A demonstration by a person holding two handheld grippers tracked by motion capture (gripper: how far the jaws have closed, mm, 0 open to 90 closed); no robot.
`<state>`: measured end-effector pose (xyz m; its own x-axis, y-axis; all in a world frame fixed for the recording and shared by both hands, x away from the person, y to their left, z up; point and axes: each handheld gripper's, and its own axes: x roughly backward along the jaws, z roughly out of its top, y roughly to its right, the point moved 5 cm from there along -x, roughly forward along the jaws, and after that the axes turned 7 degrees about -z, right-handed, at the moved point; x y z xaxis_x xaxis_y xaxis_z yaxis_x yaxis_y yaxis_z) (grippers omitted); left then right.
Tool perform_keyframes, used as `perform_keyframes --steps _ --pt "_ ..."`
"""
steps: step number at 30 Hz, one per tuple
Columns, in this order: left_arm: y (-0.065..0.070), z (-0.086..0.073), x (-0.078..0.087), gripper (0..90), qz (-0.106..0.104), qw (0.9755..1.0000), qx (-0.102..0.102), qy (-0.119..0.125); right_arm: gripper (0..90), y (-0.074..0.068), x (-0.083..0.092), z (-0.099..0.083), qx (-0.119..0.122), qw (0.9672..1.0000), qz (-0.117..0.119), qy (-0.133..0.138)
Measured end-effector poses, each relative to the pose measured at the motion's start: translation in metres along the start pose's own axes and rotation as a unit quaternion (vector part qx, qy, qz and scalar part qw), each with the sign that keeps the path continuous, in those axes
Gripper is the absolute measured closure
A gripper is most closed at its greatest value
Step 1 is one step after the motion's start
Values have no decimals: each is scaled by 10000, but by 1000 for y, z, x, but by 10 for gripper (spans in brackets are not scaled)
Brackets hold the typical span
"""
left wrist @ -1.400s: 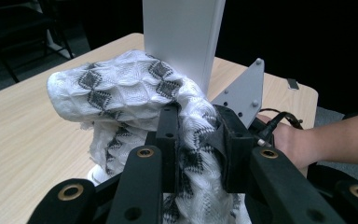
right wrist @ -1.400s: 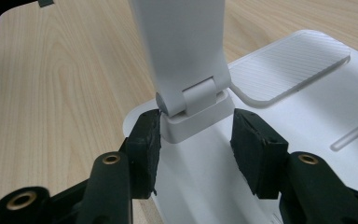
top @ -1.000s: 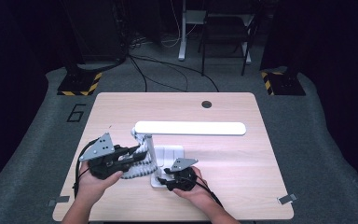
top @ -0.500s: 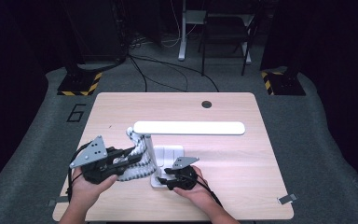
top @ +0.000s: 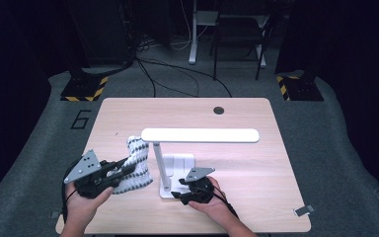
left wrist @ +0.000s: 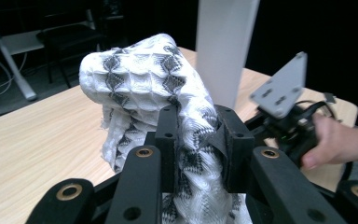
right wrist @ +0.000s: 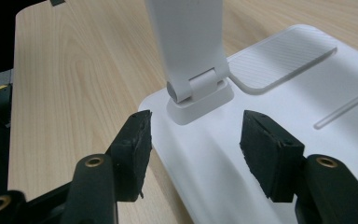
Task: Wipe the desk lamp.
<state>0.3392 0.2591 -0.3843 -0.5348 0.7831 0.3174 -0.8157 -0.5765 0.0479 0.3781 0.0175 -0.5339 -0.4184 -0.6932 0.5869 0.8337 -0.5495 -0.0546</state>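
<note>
Most of the desk [top: 276, 163] is bare wood, so the right side and far edge are wide open. The lamp [top: 200, 135] is the main obstacle: its post stands mid-desk and its long bar hangs over the middle. The cloth [top: 137, 165] crowds the post's left side.

Lower left of the high view: the left gripper [top: 109, 169], black and blocky, a grey three-cornered plate on top, a black cable looping beneath. Lower centre, the right gripper [top: 176, 194], same black body, same grey plate. Up close, its pads [right wrist: 270, 154] are matt black and rough, brass-ringed screw holes along the arms. Forearms bare.
</note>
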Motion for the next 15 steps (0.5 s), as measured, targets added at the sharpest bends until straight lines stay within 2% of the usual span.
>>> perform_keyframes --steps 5,9,12,15 --pt "-8 -9 3 727 141 9998 170 31 414 4 13 -2 88 9998 -73 131" --pt "-13 -18 5 727 290 9993 232 61 410 10 20 -6 46 9998 -126 151" --pt "-15 -25 4 727 361 9989 296 89 401 15 24 -8 -92 9996 -166 186" --pt "-18 -33 2 726 417 9986 335 41 394 17 27 -8 -135 9994 -200 234"
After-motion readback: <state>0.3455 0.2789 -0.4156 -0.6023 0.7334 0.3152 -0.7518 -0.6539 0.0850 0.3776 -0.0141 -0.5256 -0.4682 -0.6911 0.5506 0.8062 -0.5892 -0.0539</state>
